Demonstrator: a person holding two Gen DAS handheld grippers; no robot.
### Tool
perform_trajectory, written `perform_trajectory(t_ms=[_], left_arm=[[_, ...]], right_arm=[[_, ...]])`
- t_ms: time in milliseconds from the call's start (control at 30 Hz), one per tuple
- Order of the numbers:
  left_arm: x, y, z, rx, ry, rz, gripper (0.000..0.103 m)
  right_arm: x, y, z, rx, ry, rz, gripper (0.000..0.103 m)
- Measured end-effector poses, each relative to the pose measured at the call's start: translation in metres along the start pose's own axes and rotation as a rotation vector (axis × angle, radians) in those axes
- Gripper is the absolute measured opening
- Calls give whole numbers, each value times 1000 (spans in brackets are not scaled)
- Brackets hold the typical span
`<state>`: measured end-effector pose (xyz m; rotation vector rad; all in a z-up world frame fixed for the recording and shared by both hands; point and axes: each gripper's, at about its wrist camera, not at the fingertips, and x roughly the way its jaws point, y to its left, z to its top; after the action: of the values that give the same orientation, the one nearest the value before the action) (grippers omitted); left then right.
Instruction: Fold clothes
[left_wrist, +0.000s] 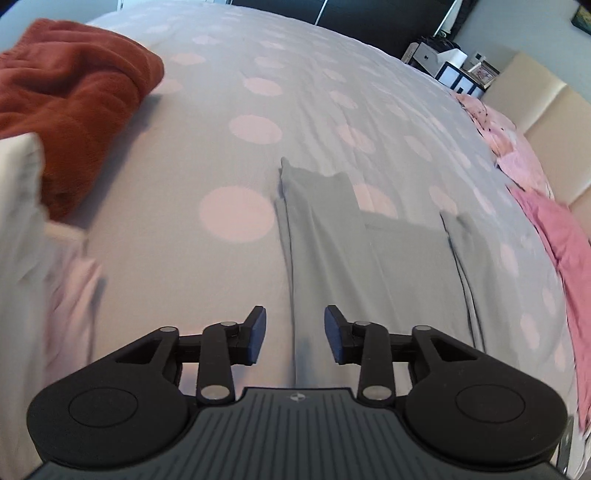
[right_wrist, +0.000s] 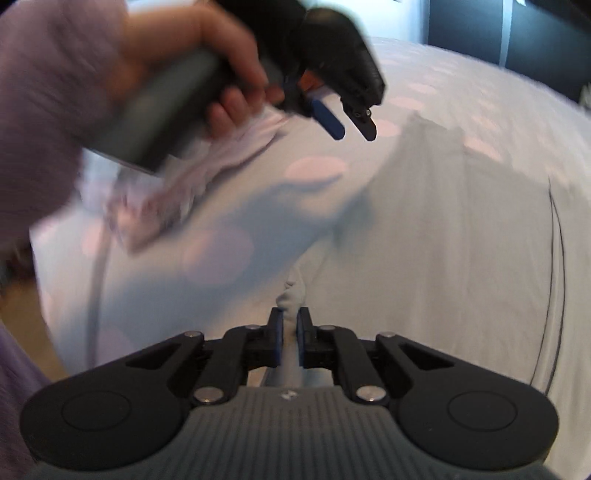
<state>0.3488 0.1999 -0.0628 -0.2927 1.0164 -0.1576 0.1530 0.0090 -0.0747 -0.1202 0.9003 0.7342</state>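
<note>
A pale grey garment (left_wrist: 325, 236) lies flat on the bed's grey duvet with pink dots (left_wrist: 240, 125). My left gripper (left_wrist: 295, 334) hangs open just above the garment's near left edge, with nothing between its fingers. In the right wrist view, my right gripper (right_wrist: 290, 314) is shut on a bunched fold of the grey garment (right_wrist: 443, 258), which spreads away to the right. The left gripper (right_wrist: 354, 133) shows there too, blurred. A person's hand (right_wrist: 229, 74) holds it above the duvet with its fingers apart.
A rust-red blanket (left_wrist: 74, 99) is heaped at the far left of the bed. Pink clothes (left_wrist: 554, 240) lie along the right side by a beige headboard (left_wrist: 535, 92). A white and pink pile (left_wrist: 37, 240) sits at the left edge; the striped pile (right_wrist: 207, 162) also lies under the hand.
</note>
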Motion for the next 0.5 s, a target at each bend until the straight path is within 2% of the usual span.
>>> perform_trajectory(t_ms=[167,267,367,400,467,500], left_arm=[[52,10,34,-91,12,-14,37],[70,14,42,-78,15,-10,36],[77,15,43,-77,-20,-39,35],[77,14,43,-79,-34,-49,31],[79,10,41,-69,-48,-75,17],[79,7,39,-58,-59,-59,9]], right_arm=[[-11,-26,-4,93,-23,36,9],[-19,-32,-7,136,-36,61,9],[-27,-37,-10,178,-49,85,9],[-30,-41,-11,193,-51,92,9],[-35,-47,-14,222,-57,104,9],[-37,-49,-15,237,-60,109,9]])
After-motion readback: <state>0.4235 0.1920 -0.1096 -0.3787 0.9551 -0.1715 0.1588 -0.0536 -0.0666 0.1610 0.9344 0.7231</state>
